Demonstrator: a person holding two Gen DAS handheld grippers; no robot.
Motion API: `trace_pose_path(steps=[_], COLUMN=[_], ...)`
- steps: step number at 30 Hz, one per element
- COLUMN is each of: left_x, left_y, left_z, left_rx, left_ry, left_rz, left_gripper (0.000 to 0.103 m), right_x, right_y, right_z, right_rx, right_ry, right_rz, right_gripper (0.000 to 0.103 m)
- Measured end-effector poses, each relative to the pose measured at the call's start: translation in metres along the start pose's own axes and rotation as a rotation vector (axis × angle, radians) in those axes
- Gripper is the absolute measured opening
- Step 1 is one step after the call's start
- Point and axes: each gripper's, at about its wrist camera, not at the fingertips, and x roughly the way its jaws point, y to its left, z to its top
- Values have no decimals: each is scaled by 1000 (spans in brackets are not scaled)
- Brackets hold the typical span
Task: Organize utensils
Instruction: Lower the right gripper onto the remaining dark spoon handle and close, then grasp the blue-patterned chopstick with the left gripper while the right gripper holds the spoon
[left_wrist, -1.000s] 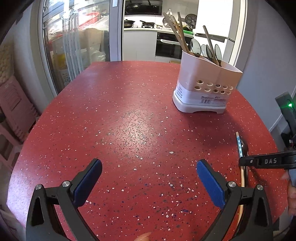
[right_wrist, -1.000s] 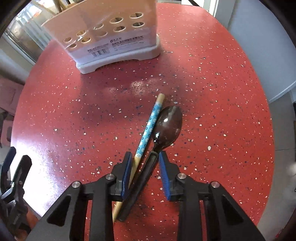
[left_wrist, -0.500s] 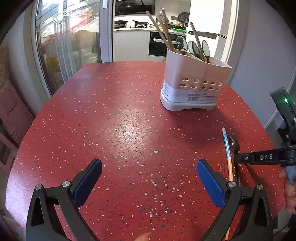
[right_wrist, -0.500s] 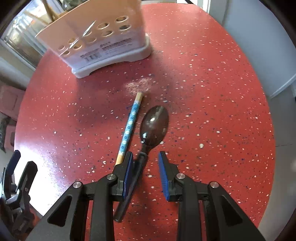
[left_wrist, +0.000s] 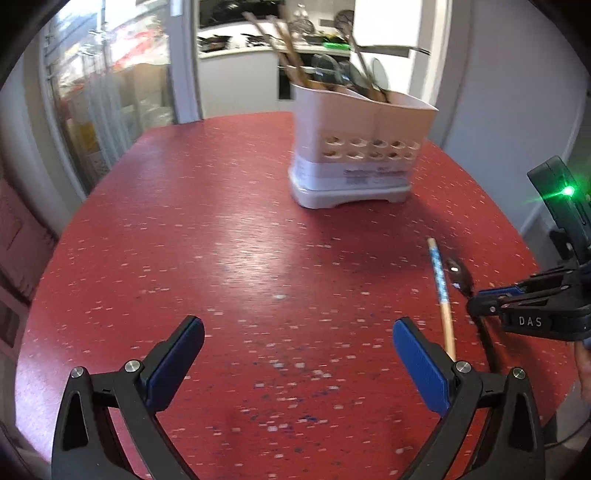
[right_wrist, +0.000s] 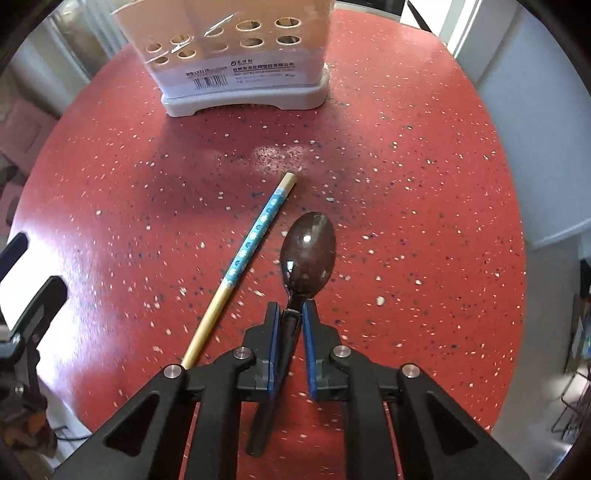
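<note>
Now, from the left wrist camera, I see my left gripper (left_wrist: 298, 354) low over the red table (left_wrist: 221, 258). Its jaws are spread wide and hold nothing. The white utensil holder (left_wrist: 354, 155) stands far ahead on the table, a bit to the right. It has round holes in its side, and wooden sticks and dark spoons poke out of its top. This view is a little blurry. On the right side, a chopstick (left_wrist: 440, 291) with a blue pattern lies flat on the table. Just beside it is the dark spoon (left_wrist: 460, 277). My right gripper (left_wrist: 480, 297) comes in from the right edge, and its tips are at the spoon's neck. A green light glows on a dark box above it.

From the right wrist camera, I see my right gripper (right_wrist: 289, 314) pinching the dark spoon (right_wrist: 308, 251). The jaws are narrow and squeeze the thin neck just behind the bowl. The bowl points away from me, toward the utensil holder (right_wrist: 240, 55). The handle runs back under the gripper. The chopstick (right_wrist: 243, 266) lies just left of the spoon, slanted, not touching it. Its blue end points toward the holder. I cannot tell whether the spoon is off the table (right_wrist: 406, 184). My left gripper (right_wrist: 22, 277) shows at the left edge.
</note>
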Motion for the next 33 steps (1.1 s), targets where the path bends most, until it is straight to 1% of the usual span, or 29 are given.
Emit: trace_pose_path(steps=[3, 5, 8, 10, 11, 12, 14, 15, 16, 20, 24, 30, 31, 33], left_x=[9, 18, 31, 40, 44, 49, 55, 58, 60, 67, 69, 75, 79, 81], left_y=[-18, -36, -62, -76, -82, -87, -93, -96, -97, -101, -106, -113, -116, -119], left_z=[6, 10, 14, 16, 17, 18, 20, 21, 23, 22, 24, 29, 30, 32], left_rx=[37, 79, 130, 158, 168, 176, 182, 189, 192, 208, 216, 225, 226, 225], left_ry=[47, 87, 138, 174, 192, 215, 237, 252, 263, 293, 309, 334, 336, 343], left_rz=[-57, -95, -116, -118, -117, -114, -109, -103, -100, -79, -65, -68, -68, -73], left_gripper=[103, 103, 103, 103, 103, 103, 103, 100, 99, 99, 99, 99, 99, 96], right_x=[-4, -5, -6, -8, -10, -14, -15, -13, -5, -1, 2, -3, -7, -11], right_y=[-14, -21, -25, -27, -20, -27, -38, -39, -48, -45, -40, -57, -64, -69], right_z=[-10, -15, -20, -22, -23, -25, -24, -23, -19, -13, -7, -9, -17, -20], right_rx=[-7, -5, -13, -31, -41, -48, -63, -67, -69, -87, -95, -68, -64, -58], right_ry=[-25, -39, -54, -59, -58, -58, -42, -28, -15, 20, 31, -11, -23, -42], right_rz=[19, 28, 27, 25, 21, 19, 21, 28, 33, 18, 15, 78, 93, 111], right_gripper=[12, 12, 11, 11, 11, 11, 11, 12, 13, 13, 12, 12, 12, 12])
